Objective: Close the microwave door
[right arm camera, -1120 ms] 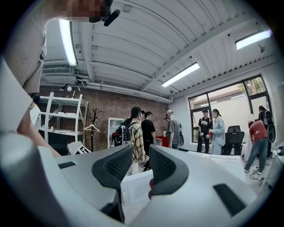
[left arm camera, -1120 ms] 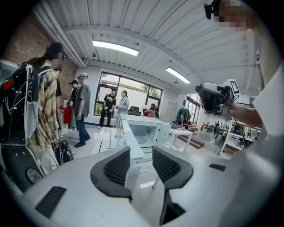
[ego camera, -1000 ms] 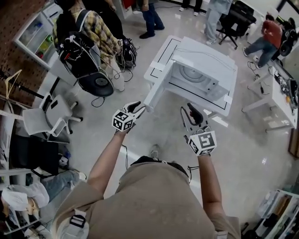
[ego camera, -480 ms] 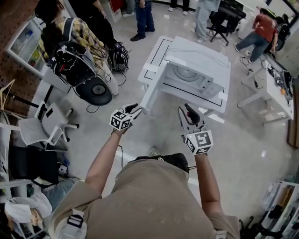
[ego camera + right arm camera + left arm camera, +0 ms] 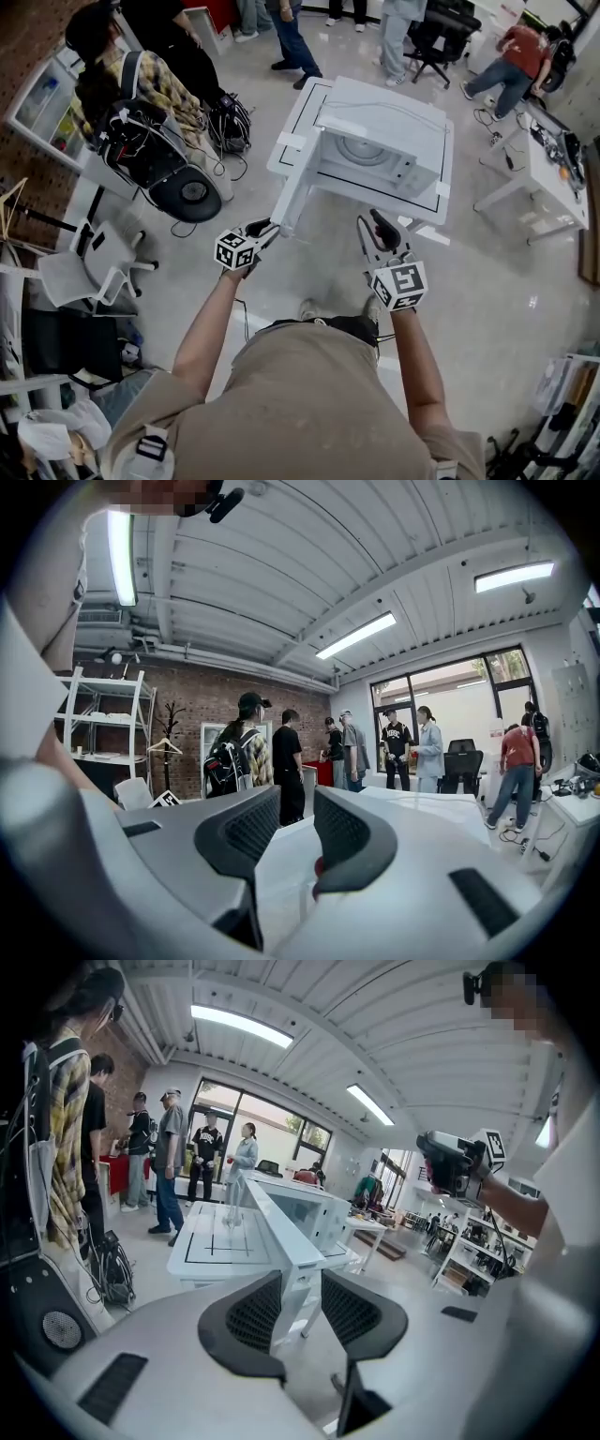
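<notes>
**A:** Whereabouts of the microwave?

**B:** On a white table in the middle of the floor, straight ahead of both grippers. Open at the front, with a round turntable visible inside.

**A:** And the door?

**B:** Swung wide out to the left, roughly square to the oven's front, free end toward the person. Not yet closed.

**A:** Left gripper?

**B:** Right at the door's free end. Jaws parted, not clenched. In the left gripper view, lined up either side of the door's thin edge. Can't tell whether either pad touches it.

**A:** Right gripper?

**B:** Held out before the oven's front, near its right side and clear of it. Jaws likewise parted, with nothing between them. Aimed across a white surface toward people standing by a brick wall.

**A:** Further out?

**B:** Left of the table, a person in a plaid shirt carrying a black backpack. Below that, a white office chair beside a shelf unit. Beyond the table, several more people standing. Off to the right, a second white desk and a crouched person in red.
</notes>
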Demonstrator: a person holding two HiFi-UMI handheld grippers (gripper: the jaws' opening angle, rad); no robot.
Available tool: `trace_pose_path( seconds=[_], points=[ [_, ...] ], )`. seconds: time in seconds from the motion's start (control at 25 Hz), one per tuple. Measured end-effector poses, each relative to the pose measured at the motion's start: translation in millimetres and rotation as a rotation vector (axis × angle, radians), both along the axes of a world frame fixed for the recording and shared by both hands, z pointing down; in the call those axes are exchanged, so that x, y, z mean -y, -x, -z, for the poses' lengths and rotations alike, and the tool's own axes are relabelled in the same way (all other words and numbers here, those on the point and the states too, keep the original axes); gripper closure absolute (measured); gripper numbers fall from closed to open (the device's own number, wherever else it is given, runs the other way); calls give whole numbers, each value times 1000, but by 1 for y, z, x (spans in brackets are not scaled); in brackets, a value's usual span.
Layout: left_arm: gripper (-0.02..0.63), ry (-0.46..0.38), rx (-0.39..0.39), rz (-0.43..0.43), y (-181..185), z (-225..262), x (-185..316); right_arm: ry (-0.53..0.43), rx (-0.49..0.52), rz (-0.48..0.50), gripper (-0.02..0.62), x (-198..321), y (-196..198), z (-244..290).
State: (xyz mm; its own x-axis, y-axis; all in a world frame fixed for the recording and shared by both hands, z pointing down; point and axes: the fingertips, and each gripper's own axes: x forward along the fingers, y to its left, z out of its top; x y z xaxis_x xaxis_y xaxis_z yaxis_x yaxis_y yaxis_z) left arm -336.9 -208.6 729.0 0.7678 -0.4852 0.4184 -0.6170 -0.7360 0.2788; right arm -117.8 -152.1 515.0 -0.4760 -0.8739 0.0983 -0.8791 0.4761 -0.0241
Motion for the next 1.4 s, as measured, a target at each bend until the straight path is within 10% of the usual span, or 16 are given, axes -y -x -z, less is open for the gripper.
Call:
trace_pose_path(
  seconds=[0.84,1.4],
  points=[
    [563,-1,60,167,-49,9,-17,46,-22,80,480,10,-118,0],
    [445,-7,-125,199,-126,23,-31,31,-40,173,480,30,-188,-3]
  ],
)
